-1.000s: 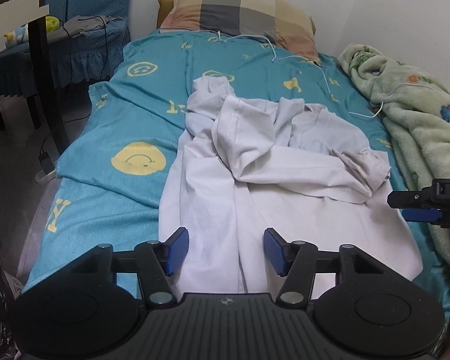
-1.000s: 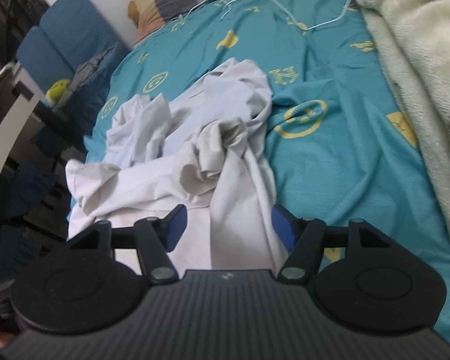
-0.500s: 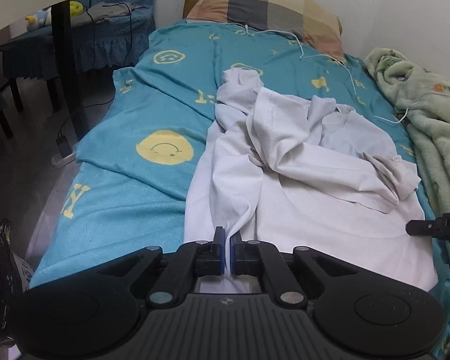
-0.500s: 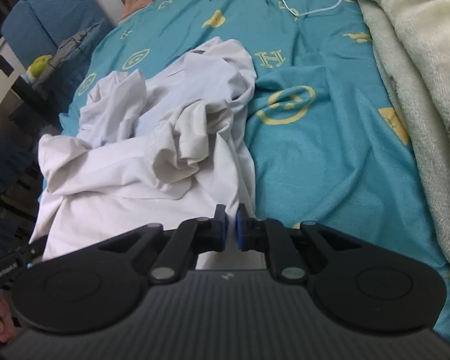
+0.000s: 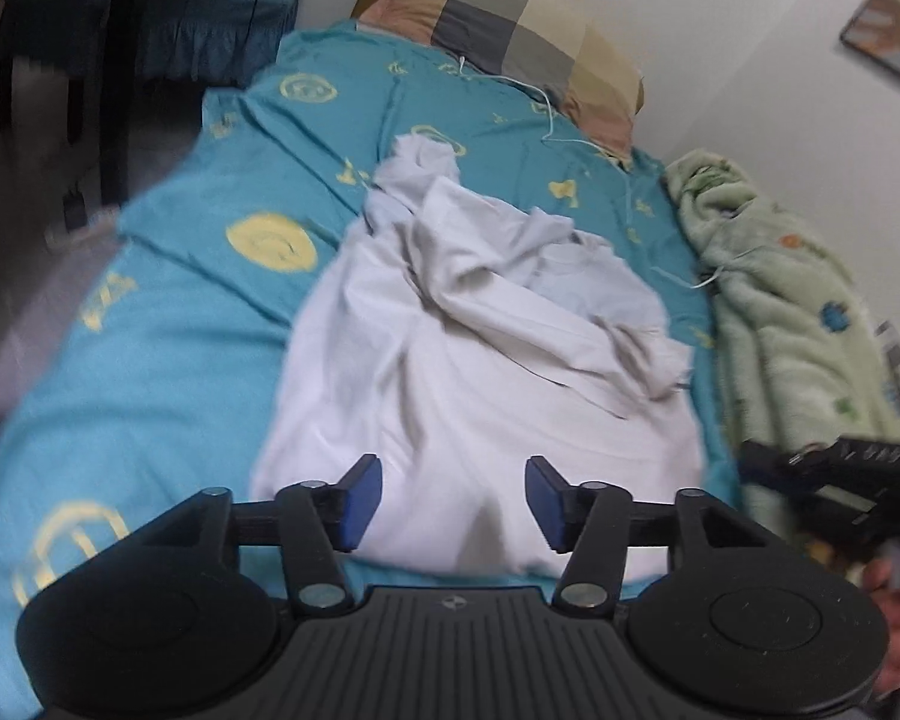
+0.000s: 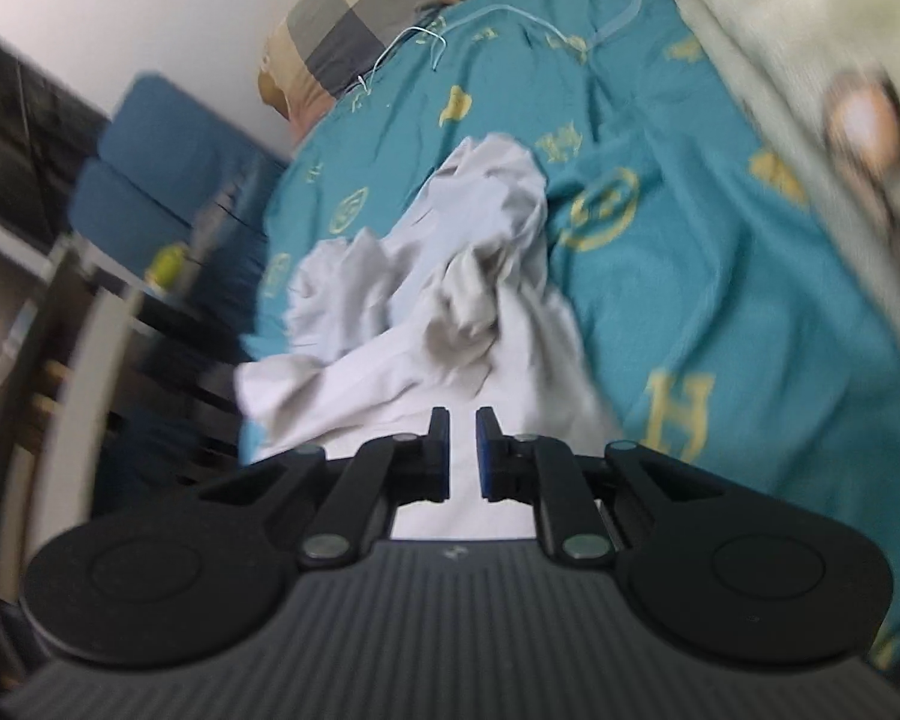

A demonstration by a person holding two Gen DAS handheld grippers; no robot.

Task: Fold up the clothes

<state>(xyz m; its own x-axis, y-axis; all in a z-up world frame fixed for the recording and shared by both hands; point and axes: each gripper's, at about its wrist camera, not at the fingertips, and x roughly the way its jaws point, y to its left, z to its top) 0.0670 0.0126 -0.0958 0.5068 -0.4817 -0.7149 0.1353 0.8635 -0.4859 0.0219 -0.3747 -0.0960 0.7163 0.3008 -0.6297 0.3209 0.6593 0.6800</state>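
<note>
Cloth (image 5: 486,372) lies limp and light on the bed (image 5: 168,324), best pinched at its near hem; my left tongs (image 5: 453,502) have just spread empty, my right tongs (image 6: 462,455) nearly pressed together, pinching nothing I can tell.

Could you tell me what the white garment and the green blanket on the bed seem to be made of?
Garment: thin matte woven or knit cloth, likely cotton; it creases sharply and bunches softly. Blanket: fluffy fleece or plush, judging by its fuzzy, lumpy pile.
</note>
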